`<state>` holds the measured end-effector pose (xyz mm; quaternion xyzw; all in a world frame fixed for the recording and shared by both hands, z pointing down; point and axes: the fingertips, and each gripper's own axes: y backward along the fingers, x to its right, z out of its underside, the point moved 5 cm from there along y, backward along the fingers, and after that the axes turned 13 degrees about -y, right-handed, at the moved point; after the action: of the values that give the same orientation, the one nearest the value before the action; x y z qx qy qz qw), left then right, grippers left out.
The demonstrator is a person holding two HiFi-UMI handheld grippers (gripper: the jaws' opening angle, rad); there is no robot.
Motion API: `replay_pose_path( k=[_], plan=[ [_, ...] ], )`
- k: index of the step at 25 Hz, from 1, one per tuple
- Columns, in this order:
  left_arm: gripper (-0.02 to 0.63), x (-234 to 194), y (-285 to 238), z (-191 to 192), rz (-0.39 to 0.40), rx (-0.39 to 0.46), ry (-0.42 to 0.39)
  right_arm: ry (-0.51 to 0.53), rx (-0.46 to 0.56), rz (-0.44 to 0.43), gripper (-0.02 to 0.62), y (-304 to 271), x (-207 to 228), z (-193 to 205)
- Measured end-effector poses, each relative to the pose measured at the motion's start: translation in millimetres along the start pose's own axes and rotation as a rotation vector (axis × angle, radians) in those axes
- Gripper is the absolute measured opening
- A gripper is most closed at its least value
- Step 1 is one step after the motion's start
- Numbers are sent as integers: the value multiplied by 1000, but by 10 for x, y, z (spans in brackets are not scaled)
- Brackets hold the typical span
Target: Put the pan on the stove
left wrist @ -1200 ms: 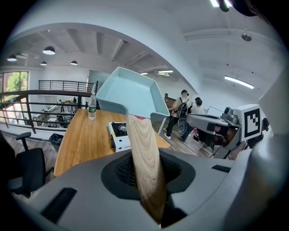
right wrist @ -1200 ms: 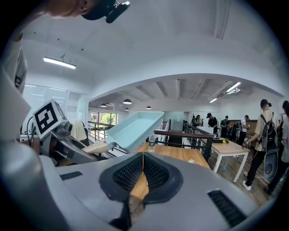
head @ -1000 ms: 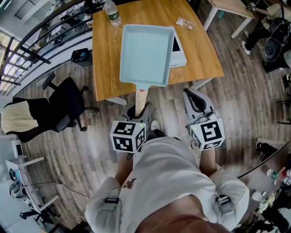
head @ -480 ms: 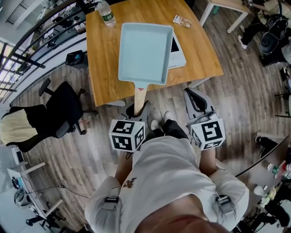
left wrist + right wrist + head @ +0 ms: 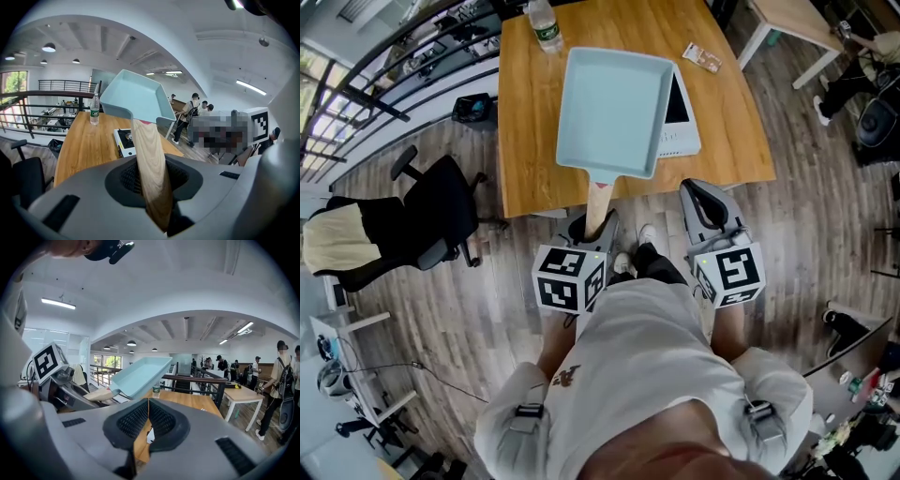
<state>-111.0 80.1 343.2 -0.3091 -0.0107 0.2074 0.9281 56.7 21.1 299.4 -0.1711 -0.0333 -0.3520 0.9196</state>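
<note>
A light blue rectangular pan [image 5: 614, 112] hangs level over the wooden table [image 5: 530, 141], and my left gripper [image 5: 592, 228] is shut on its wooden handle [image 5: 597, 199]. In the left gripper view the handle [image 5: 150, 168] runs up between the pads to the pan [image 5: 136, 98]. The white portable stove [image 5: 681, 127] lies on the table at the pan's right edge, partly hidden under it; the stove [image 5: 123, 140] also shows below the pan. My right gripper [image 5: 705, 202] is off the table's near edge, shut and empty, with its pads meeting [image 5: 148, 417].
A water bottle [image 5: 546, 28] stands at the table's far left and a small snack packet [image 5: 701, 58] lies at the far right. A black office chair [image 5: 431, 220] is left of the table. Several people stand by another table [image 5: 241, 397] at the right.
The table, pan and stove sit slightly further right and lower in the head view. The pan stays in the left gripper and the right gripper keeps its place.
</note>
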Motion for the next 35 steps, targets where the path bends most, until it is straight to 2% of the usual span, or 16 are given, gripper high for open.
replay_pose_path(
  k=[8, 19, 28, 35],
  plan=[
    [100, -74, -323, -266, -47, 4, 16, 13, 11, -48, 21, -287, 387, -182],
    [100, -5, -891, -604, -62, -17, 35, 0, -7, -81, 21, -543, 1026, -314],
    [100, -62, -1111, -713, -70, -39, 50, -12, -31, -91, 21, -718, 1255, -354],
    [100, -278, -1286, -715, -64, -62, 49, -22, -50, -85, 21, -984, 1288, -322]
  ],
)
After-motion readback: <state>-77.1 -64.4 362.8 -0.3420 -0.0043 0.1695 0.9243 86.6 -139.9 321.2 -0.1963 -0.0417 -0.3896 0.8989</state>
